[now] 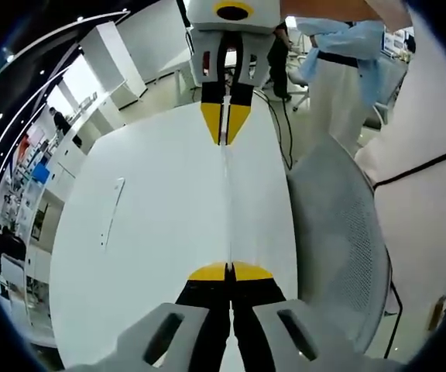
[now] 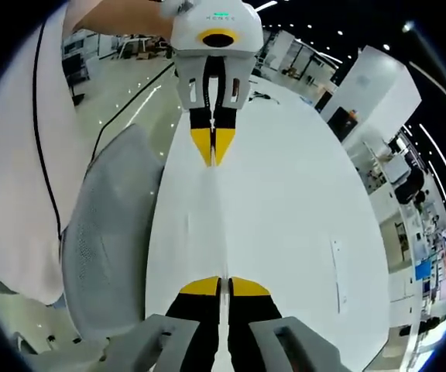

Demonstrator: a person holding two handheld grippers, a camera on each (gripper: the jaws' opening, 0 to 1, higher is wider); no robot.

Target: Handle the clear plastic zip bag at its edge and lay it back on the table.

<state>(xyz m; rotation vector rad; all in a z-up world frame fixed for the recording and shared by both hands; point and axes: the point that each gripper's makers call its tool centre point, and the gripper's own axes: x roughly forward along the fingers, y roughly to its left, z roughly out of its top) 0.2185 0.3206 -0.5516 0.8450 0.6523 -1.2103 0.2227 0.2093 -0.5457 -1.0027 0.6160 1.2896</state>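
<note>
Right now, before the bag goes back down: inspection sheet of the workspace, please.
Surface: white table with a thin strip on it.
Job's things: clear plastic zip bag, edge-on, stretched between the grippers over the table.
Clutter: nothing seen.
Grippers: left gripper and right gripper face each other, jaws shut on the bag's ends.
Cables: black cable on the floor past the table.
Surroundings: grey mesh chair beside the table, person in white.

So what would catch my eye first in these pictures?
Two yellow-tipped grippers face each other over a white table, the left gripper and right gripper each pinching one end of a clear plastic bag stretched edge-on between them. A grey mesh chair stands beside the table.
</note>
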